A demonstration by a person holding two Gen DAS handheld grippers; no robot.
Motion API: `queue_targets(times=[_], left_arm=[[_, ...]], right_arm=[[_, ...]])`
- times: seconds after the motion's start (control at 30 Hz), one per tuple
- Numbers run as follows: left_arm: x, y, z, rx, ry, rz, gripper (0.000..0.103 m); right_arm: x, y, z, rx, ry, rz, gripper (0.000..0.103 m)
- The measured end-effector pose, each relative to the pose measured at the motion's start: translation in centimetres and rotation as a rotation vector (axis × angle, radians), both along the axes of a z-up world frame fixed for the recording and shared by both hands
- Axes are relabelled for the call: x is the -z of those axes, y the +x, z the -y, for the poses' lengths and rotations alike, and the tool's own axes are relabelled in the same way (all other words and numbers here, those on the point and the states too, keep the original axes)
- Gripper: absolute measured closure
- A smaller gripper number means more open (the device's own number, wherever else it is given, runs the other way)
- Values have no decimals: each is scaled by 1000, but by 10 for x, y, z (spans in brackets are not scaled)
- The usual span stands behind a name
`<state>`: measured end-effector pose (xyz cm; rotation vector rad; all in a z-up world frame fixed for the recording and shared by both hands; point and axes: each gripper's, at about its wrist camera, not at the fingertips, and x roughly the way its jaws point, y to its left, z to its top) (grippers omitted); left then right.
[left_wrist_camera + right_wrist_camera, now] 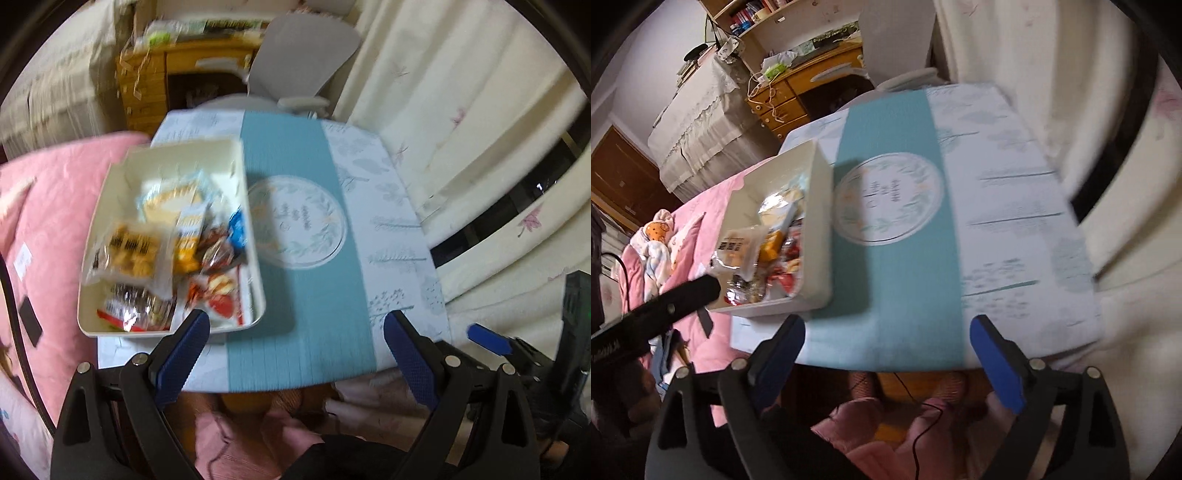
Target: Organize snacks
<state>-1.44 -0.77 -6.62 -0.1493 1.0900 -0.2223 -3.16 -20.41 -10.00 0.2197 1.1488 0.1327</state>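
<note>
A cream rectangular bin (pixel 207 155) (pixel 818 221) stands on the left part of the table and holds several snack packets (pixel 147 243) (pixel 764 236), yellow, orange, red and blue among them. In its own view my left gripper (pixel 295 321) is open and empty over the table's near edge, its left pad overlapping the bin's near corner. My right gripper (pixel 888 325) is open and empty too, just right of the bin over the teal runner (pixel 908 288). One of its blue fingertips (pixel 487 338) shows at the right of the left wrist view.
The small table (pixel 388 206) wears a leaf-print cloth with a teal runner and a round emblem (pixel 295 221). Behind it stand a grey office chair (pixel 306 62) and a wooden desk (pixel 207 55). Cream curtains (pixel 461 92) hang right; pink bedding (pixel 55 206) lies left.
</note>
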Motion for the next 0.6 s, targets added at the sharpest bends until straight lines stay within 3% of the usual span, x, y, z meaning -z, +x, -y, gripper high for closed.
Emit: queue_targets(times=[0.13, 0.27, 0.47, 0.53, 0.6], left_arm=[[-28, -5, 24, 17, 34, 65, 0], [-53, -9, 38, 27, 66, 109, 1], [-54, -23, 45, -16, 151, 114, 1], [-48, -26, 46, -47, 209, 108, 1], [-44, -26, 44, -67, 217, 89, 1]], right_arm=[[-21, -15, 28, 33, -37, 21, 5], [-41, -25, 45, 74, -18, 24, 2], [-71, -44, 45, 89, -86, 81, 0], [-75, -48, 40, 81, -118, 109, 0], [-75, -51, 35, 75, -144, 133, 0]])
